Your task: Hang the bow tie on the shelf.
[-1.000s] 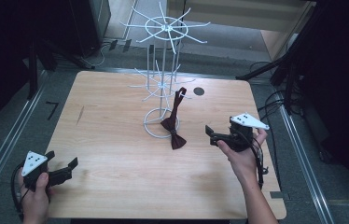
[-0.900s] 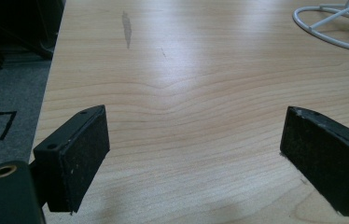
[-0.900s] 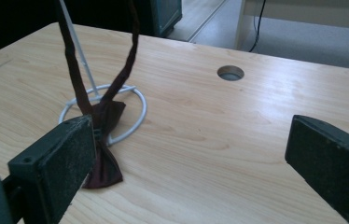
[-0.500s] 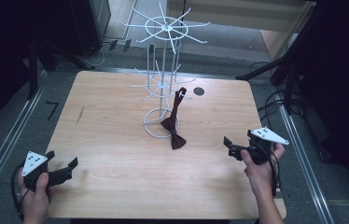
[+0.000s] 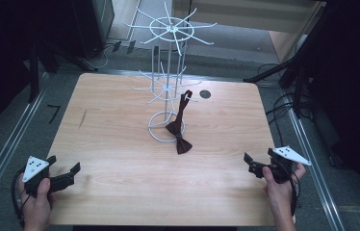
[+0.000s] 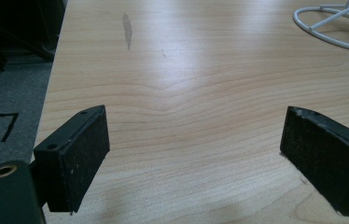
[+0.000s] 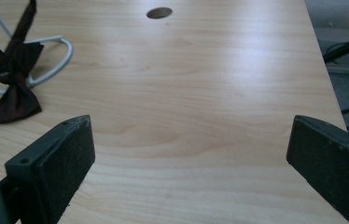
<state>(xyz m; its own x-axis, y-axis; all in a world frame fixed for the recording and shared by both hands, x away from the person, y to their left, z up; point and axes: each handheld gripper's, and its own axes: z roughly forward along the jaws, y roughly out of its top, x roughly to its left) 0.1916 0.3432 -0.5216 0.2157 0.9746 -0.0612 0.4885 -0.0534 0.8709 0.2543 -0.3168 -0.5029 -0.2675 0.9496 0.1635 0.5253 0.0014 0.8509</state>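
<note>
Now both grippers have their jaws spread wide and hold nothing. In the left gripper view the two black pads (image 6: 77,161) stand far apart, with only bare wood between them. The right gripper view gives the same: pads (image 7: 56,165) wide, empty table between.

The left gripper (image 5: 62,179) is at the near left corner of the table (image 5: 120,144), held in the person's left hand (image 5: 36,204). The right gripper (image 5: 257,167) is at the near right edge, in the right hand (image 5: 279,190). Both are low over the wood, near the person and well apart from the things in the middle. I judge this a resting pose, hands parked at the two sides so that the middle is free.

The bow tie (image 5: 180,132) is dark red-brown, maybe satin. Its strap goes up to an arm of the lower tier of the white wire rack (image 5: 167,84) and seems to hang from it, so the tie is tilted. The knot lies over the ring base, and one wing rests on the table just outside the ring on the near side. From the right gripper view the wing looks flat and a little creased.

A small dark hole (image 5: 205,94) is in the table behind the rack.
</note>
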